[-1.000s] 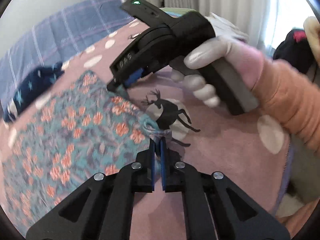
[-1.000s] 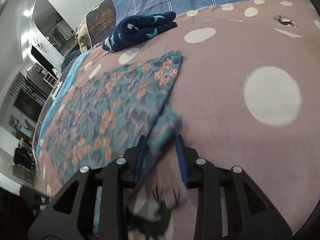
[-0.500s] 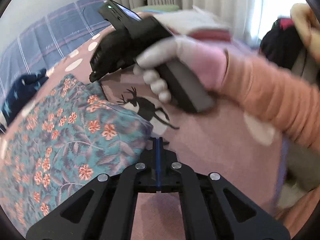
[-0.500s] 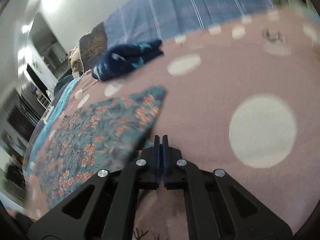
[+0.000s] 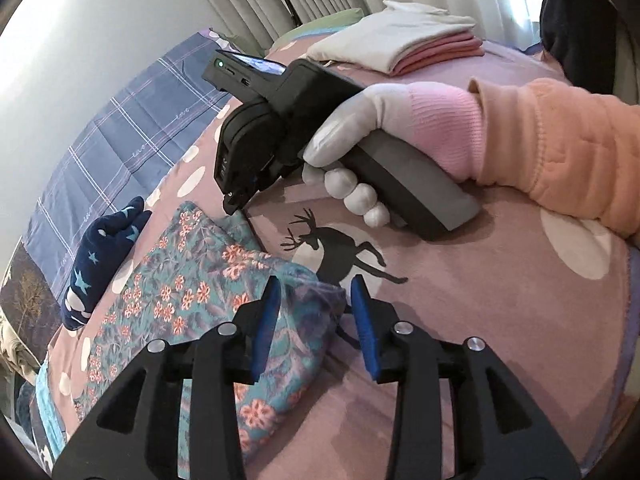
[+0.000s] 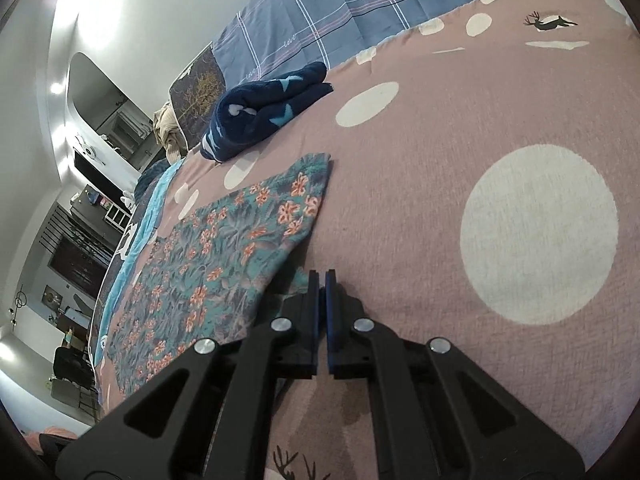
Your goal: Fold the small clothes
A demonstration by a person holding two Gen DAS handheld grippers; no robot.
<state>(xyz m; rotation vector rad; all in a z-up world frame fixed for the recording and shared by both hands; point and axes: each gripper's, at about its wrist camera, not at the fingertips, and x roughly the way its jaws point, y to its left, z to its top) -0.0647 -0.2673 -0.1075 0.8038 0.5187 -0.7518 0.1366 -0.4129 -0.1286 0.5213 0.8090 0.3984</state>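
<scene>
Folding barely begun: teal floral cotton garment [image 6: 224, 256] lies mostly flat on the bed, left gripper [image 5: 316, 312] spread around its bunched near corner, right gripper [image 6: 322, 280] pressed together, seemingly on nothing.

I held the left gripper [image 5: 316, 308] low with its blue pads [image 5: 264, 320] spread wide apart, while my gloved right hand [image 5: 384, 152], orange sleeve at the wrist, gripped the right gripper [image 6: 322, 300] tipped downward, its two fingers pressed nearly together.
</scene>
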